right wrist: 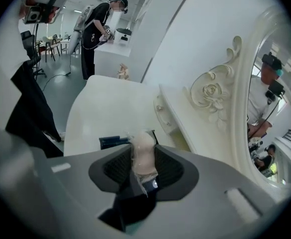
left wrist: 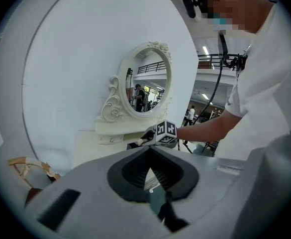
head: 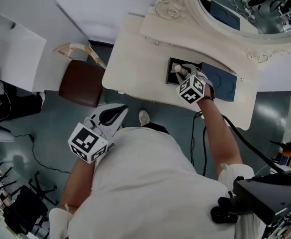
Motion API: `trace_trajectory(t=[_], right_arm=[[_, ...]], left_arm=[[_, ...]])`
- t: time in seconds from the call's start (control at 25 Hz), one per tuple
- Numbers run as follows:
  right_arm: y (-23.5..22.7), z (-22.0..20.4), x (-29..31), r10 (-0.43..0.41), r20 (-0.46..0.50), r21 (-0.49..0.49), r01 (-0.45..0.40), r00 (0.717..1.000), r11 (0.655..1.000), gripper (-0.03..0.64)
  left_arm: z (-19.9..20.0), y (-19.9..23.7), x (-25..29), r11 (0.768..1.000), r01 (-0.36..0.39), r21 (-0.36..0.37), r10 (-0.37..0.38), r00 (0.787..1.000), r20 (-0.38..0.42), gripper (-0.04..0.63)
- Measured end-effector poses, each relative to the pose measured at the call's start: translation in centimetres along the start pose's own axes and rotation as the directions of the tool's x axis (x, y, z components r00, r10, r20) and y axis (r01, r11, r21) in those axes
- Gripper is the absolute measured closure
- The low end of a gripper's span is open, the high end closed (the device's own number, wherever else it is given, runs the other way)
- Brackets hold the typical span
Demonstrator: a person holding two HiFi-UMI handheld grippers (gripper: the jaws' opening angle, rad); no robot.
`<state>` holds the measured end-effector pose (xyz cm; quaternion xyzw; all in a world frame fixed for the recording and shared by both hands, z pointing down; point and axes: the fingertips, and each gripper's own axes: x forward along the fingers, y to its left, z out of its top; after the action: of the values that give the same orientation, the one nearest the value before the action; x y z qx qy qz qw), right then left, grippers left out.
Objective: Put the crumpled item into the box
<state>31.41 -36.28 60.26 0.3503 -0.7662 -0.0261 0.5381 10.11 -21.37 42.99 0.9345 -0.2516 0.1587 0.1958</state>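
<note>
Right gripper over the box, crumpled item pinched.

We noted the right gripper (head: 179,69) pinching the pale crumpled item (right wrist: 144,156) between its pads, poised just above the dark box (head: 169,74) on the dressing table (head: 130,68). The left gripper (left wrist: 149,153) hung by the torso, jaws pressed together on nothing. Risk, as we judged it: the light wad could cling to a pad on release, or catch the rim and tumble onto the table. The box's inside was hidden beneath the gripper; we could not tell the item's material.
</note>
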Motion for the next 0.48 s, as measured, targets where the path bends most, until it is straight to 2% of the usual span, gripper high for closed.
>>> trace_trajectory(t=[0.2,0.48], right_arm=[[-0.1,-2.2,2.4,0.029,-0.055,-0.005,-0.029,0.998,1.000,0.482],[0.3,-2.7,5.3,0.055,-0.105,-0.023,-0.057,0.993,0.998,0.478]], left_arm=[[-0.2,0.0,0.4,1.000,-0.021,-0.010,0.021,1.000,-0.011,0.597],[-0.6,0.6,-0.4,0.997,-0.069,-0.033,0.068,0.998,-0.015,0.597]])
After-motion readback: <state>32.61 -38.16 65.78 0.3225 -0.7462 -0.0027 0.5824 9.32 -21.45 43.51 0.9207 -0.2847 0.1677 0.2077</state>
